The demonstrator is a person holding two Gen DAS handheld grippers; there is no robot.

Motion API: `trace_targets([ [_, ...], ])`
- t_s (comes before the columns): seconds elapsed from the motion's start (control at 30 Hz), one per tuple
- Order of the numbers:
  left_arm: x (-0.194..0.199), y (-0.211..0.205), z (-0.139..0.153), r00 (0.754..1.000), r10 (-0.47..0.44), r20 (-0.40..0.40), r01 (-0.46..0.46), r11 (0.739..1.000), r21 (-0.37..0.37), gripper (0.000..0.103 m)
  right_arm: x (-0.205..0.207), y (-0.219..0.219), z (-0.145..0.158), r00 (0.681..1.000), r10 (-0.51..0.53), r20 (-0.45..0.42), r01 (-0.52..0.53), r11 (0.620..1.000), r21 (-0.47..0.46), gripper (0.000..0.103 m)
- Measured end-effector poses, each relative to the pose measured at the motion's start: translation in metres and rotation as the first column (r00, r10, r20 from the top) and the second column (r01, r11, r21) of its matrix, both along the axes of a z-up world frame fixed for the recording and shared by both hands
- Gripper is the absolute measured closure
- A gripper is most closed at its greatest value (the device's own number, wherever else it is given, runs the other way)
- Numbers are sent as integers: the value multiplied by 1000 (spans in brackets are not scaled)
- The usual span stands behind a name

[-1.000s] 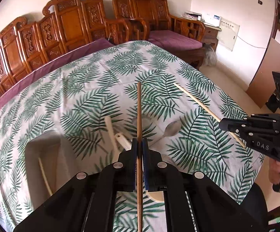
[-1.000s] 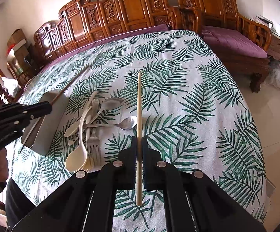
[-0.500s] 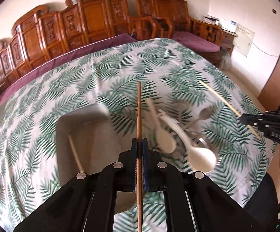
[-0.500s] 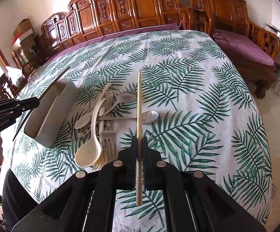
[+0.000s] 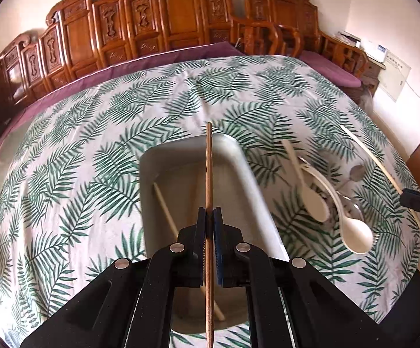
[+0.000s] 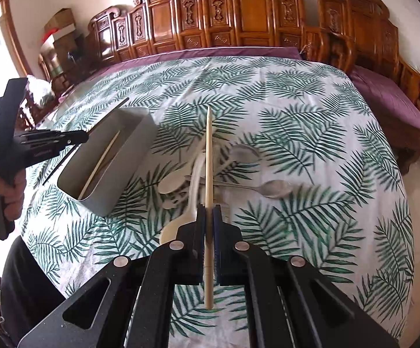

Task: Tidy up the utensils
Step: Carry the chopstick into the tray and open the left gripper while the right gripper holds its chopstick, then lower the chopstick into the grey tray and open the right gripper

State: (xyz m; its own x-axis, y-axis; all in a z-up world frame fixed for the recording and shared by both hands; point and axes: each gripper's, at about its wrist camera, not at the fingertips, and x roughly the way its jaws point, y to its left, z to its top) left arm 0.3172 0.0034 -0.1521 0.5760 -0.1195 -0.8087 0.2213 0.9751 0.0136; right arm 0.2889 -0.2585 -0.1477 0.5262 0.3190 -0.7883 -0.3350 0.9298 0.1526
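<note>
You are holding a brown chopstick (image 5: 209,174) in your left gripper (image 5: 209,217), its jaws pinched tight on the stick, which is pointing forward over the open grey box (image 5: 247,179). Inside that box a pale chopstick (image 5: 166,214) is lying slanted along the floor. Your right gripper (image 6: 209,217) is clamping a second pale chopstick (image 6: 208,156) between closed jaws, holding it above the pile of cutlery just to the right of the box. In that pile, white plastic spoons (image 5: 352,232) are overlapping one another, with a metal spoon (image 6: 273,188) lying on the pile's far side from the box and a fork partly hidden beneath. Box and pile are both sitting on the leaf-print tablecloth (image 6: 311,133), and carved wooden chairs (image 5: 163,23) are lining the wall well beyond the box.
</note>
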Motion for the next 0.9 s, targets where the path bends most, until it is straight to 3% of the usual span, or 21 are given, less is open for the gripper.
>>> trace_targets([
  [0.3,9,13,-1,1000,9,-2,-9,999,-35,98,8,36,8,1000,19,-2,-19,1000,9,97],
  [0.43,7,18,2,1000,11,10,-10,999,-42,91,13,55,11,999,36,-2,-36,999,11,97],
  [0.9,-41,66,33,995,31,94,-22,996,-91,90,33,149,-3,992,118,-41,-117,993,26,97],
])
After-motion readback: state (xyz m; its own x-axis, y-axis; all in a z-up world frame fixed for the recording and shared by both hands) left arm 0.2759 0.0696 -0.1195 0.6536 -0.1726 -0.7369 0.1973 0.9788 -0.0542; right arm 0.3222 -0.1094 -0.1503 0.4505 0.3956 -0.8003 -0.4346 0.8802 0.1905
